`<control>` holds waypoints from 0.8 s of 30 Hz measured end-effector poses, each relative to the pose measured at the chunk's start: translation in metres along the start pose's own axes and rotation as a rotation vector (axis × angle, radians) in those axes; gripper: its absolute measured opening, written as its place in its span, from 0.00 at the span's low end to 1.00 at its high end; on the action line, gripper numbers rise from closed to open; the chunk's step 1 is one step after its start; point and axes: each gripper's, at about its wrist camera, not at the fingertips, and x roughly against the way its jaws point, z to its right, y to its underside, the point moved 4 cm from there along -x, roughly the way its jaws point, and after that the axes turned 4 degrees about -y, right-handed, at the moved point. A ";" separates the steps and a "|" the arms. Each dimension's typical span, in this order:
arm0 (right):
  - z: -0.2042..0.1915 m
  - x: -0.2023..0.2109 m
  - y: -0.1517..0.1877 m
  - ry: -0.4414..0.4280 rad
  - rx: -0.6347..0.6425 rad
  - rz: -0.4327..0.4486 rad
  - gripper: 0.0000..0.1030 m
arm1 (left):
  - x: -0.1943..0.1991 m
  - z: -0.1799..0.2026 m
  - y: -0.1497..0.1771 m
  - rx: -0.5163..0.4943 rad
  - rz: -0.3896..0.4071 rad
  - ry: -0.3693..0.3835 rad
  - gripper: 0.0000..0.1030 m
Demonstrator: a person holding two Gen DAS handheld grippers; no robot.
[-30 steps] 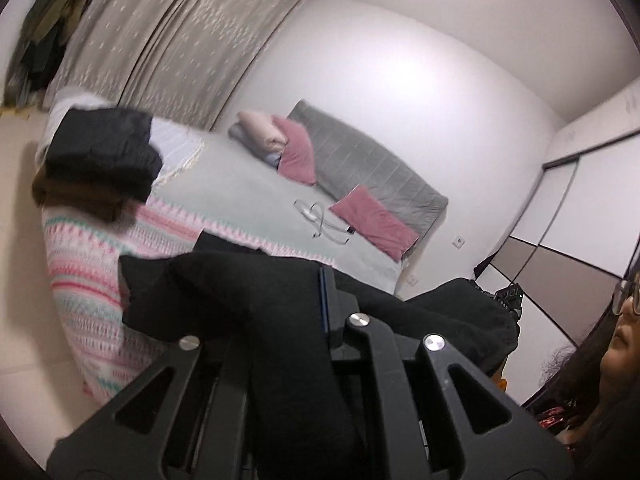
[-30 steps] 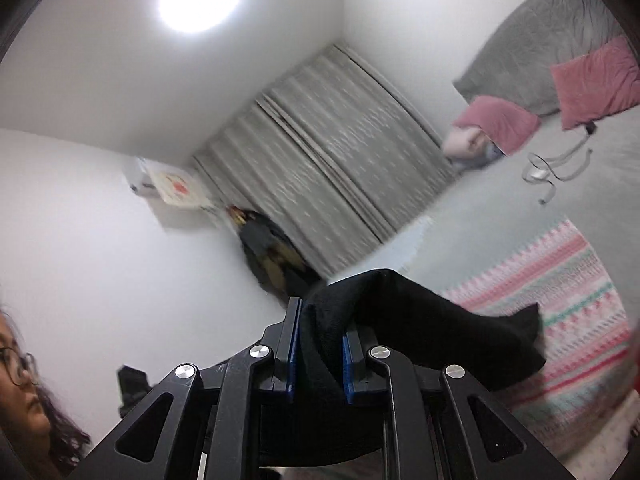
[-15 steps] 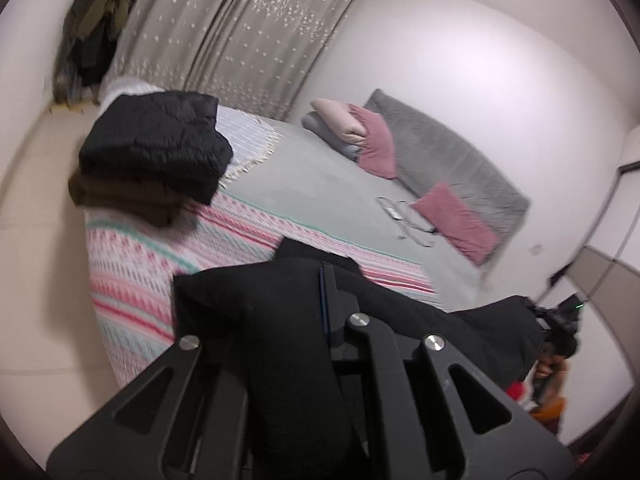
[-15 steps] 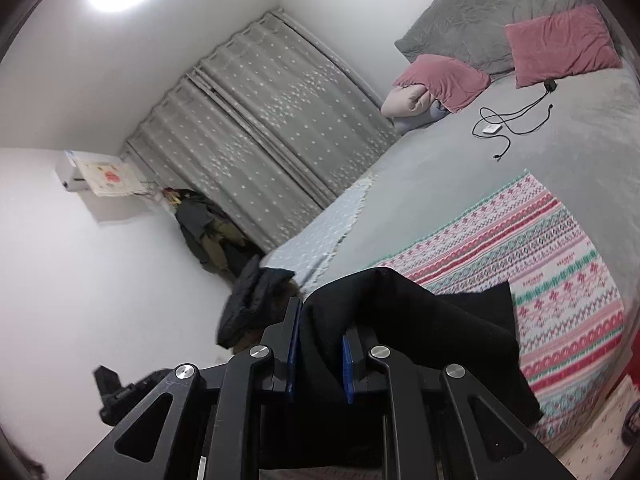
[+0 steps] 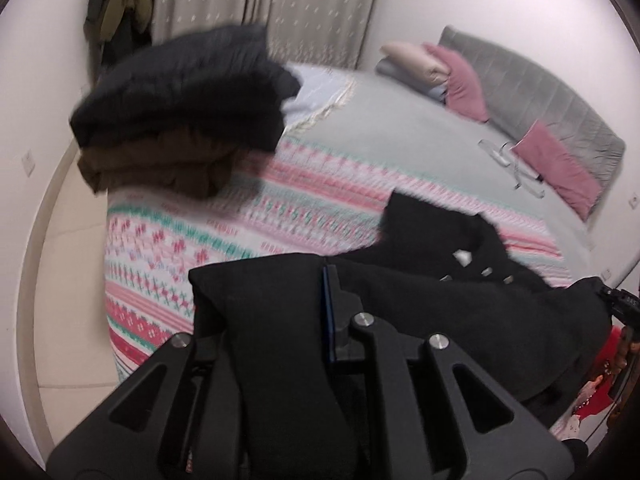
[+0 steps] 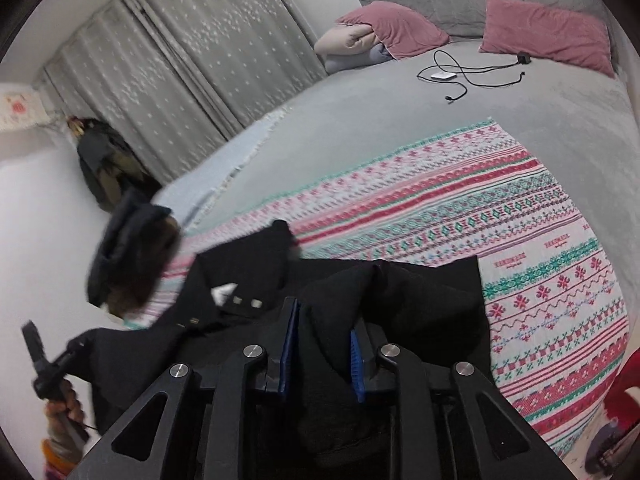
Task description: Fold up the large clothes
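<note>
We note the coat (image 5: 460,300) on the patterned blanket (image 5: 248,224) at the bed's (image 6: 360,120) foot; folded stack (image 5: 180,112) at its left corner; pillows (image 6: 544,32) behind.

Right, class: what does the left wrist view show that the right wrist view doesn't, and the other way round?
Only the left wrist view shows the wall sockets.

Only the right wrist view shows the wall poster and the blanket's printed lettering.

Both show the black coat in both grippers, the patterned blanket, the folded stack, pink pillows and the charger cable.
</note>
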 end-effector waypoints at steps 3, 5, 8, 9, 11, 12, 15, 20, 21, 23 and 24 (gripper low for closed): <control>0.006 -0.009 0.007 0.008 0.001 -0.018 0.29 | -0.009 -0.013 0.009 0.052 -0.049 0.033 0.20; 0.008 -0.004 0.007 -0.025 -0.015 -0.032 0.39 | -0.002 -0.015 0.009 0.075 -0.058 0.078 0.49; 0.002 0.023 0.004 -0.086 -0.016 -0.009 0.59 | 0.032 -0.015 0.010 0.044 -0.006 0.133 0.63; -0.001 0.037 0.005 -0.109 -0.005 0.007 0.66 | 0.040 -0.012 0.011 0.014 0.004 0.130 0.64; -0.008 0.057 0.011 -0.157 0.009 0.023 0.73 | 0.059 -0.006 0.019 -0.065 0.005 0.121 0.68; -0.011 0.065 0.015 -0.180 0.020 0.023 0.75 | 0.069 -0.002 0.026 -0.117 0.002 0.124 0.70; -0.021 0.080 0.042 -0.186 0.100 -0.044 0.75 | 0.091 0.012 0.048 -0.269 -0.016 0.144 0.73; -0.045 0.068 0.091 -0.146 0.281 -0.217 0.75 | 0.090 0.035 0.082 -0.415 -0.181 0.319 0.73; -0.051 0.061 0.099 -0.127 0.325 -0.244 0.75 | 0.086 0.042 0.091 -0.463 -0.213 0.340 0.73; -0.063 0.037 0.116 -0.063 0.431 -0.319 0.75 | 0.074 0.056 0.103 -0.549 -0.250 0.326 0.74; -0.068 0.019 0.123 -0.022 0.475 -0.364 0.75 | 0.062 0.063 0.108 -0.584 -0.281 0.302 0.73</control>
